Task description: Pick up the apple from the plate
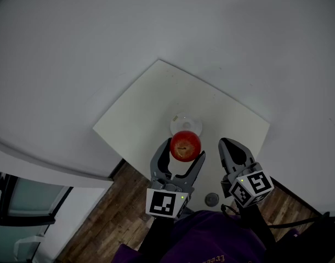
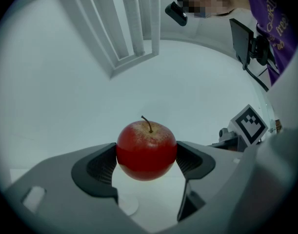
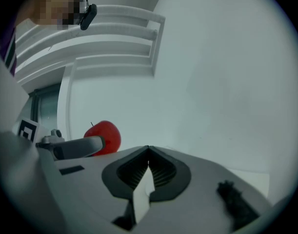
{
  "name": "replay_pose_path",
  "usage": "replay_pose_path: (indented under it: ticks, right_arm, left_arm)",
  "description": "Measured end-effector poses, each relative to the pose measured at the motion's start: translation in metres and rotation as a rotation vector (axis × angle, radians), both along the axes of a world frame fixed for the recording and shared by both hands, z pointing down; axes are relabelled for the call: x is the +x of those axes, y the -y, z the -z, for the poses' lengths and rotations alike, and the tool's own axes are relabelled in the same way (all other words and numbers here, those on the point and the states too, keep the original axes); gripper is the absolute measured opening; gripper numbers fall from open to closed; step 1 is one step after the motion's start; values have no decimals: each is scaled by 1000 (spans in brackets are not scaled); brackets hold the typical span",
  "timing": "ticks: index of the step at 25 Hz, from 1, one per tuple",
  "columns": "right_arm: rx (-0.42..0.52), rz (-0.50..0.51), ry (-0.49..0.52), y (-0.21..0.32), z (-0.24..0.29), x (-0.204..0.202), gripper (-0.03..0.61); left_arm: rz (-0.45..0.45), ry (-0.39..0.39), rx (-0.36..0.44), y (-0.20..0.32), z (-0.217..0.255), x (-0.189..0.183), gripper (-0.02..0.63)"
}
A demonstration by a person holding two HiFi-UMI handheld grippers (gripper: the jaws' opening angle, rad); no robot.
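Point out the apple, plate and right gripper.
apple [image 2: 146, 150]: left gripper view, front of its red skin.
plate [image 1: 186, 121]: head view, bare white face beyond the apple.
right gripper [image 3: 149, 150]: right gripper view, where its shut tips meet.

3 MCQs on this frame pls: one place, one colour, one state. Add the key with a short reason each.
1. Where is the apple?
A. lying flat on the plate
B. between the jaws of the left gripper
C. between the jaws of the right gripper

2. What colour is the top of the table?
A. white
B. black
C. green

3. How do the right gripper's jaws stand?
A. shut, with nothing between them
B. wide apart
C. shut on the apple

Key:
1 B: the left gripper view shows both pads pressed against the apple's sides, with the plate lower down.
2 A: the head view shows a pale white top.
3 A: the right gripper view shows the pads meeting, with the apple off to the side.
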State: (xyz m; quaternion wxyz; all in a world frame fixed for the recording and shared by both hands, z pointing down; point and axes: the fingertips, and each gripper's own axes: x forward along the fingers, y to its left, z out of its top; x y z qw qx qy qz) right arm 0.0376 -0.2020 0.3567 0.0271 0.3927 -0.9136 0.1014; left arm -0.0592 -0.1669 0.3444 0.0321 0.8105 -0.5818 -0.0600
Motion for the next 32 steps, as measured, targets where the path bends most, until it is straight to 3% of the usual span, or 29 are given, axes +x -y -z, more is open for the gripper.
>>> replay_pose_path:
  ticks: [20,24,28,32]
  right_arm:
    - [11,19,-7,-3,-1,-1,9]
    - [11,24,-12,-3,0,-2,9]
    - [9,21,-9,-3,-2,-2,9]
    - [6,24,-14,-3,-3,-4,9]
  left_arm:
    - [-1,0,18,-8,13,2,388]
    - [9,20,55,-7,15,-2,388]
    - [6,3,14,-8,14,-1,388]
    - [28,24,69,-7,15,-7,388]
